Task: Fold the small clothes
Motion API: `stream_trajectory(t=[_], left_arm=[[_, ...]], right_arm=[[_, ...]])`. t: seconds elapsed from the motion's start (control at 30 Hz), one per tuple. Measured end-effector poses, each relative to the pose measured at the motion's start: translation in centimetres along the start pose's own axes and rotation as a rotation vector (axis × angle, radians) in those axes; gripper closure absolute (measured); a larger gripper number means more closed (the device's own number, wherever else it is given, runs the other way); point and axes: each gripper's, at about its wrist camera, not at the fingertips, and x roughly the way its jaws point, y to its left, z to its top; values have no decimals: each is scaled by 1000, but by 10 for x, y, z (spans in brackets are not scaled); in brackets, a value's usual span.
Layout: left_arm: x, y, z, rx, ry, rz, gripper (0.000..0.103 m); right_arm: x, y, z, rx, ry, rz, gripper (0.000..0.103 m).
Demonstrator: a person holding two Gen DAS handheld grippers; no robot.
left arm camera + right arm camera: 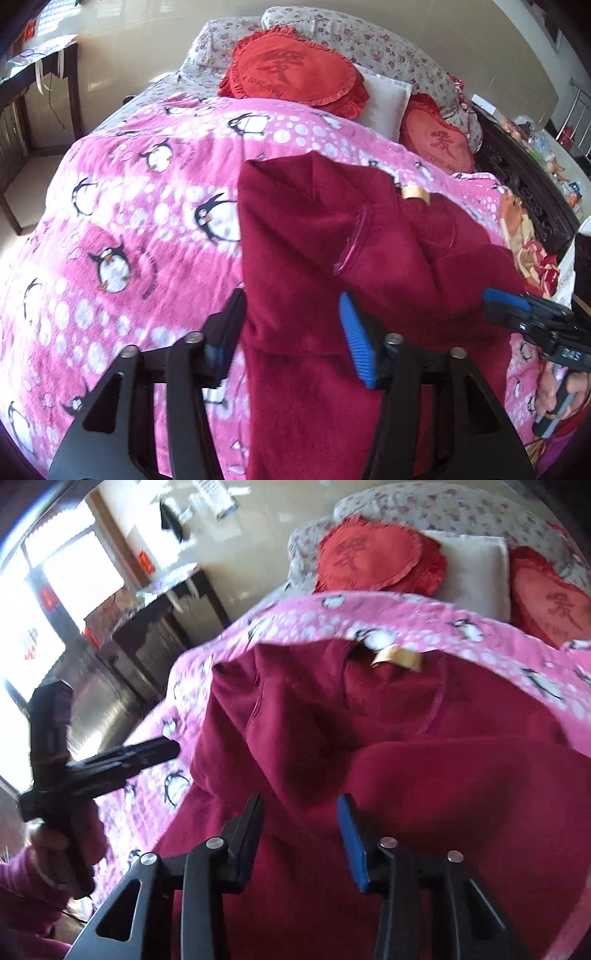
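Observation:
A dark red fleece garment (314, 236) lies on the pink penguin blanket (147, 206), its sides folded in over the middle; a tan neck label (415, 194) shows at its far end. My left gripper (291, 314) is open, its jaws standing wide over the garment's near left edge, apart from the cloth. My right gripper (301, 808) is open and empty just above the garment (369, 738), near its lower middle. In the left wrist view the right gripper (517, 306) sits at the garment's right edge. In the right wrist view the left gripper (162, 749) is at the left.
Two red heart cushions (295, 70) (439, 144), a white pillow (384, 99) and floral pillows (369, 37) lie at the bed's head. A dark desk (40, 85) and chair stand to the left of the bed. A carved dark bed edge with clutter (532, 177) runs along the right.

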Motion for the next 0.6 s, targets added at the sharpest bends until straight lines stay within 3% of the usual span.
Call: stream_trajectory(t=[0.13, 0.47, 0.5, 0.53, 0.6], left_arm=[[15, -17, 15, 50, -44, -33, 42], [79, -51, 29, 93, 62, -107, 43], [84, -52, 30, 84, 77, -112, 54], [87, -53, 31, 78, 92, -106, 72], [86, -57, 33, 79, 111, -91, 91]], right_arm=[[-41, -17, -17, 29, -55, -13, 60], [-103, -65, -63, 192, -131, -60, 60], [-107, -68, -66, 202, -139, -58, 60], [-108, -71, -67, 214, -145, -55, 59], [-111, -76, -68, 232, -158, -61, 59]])
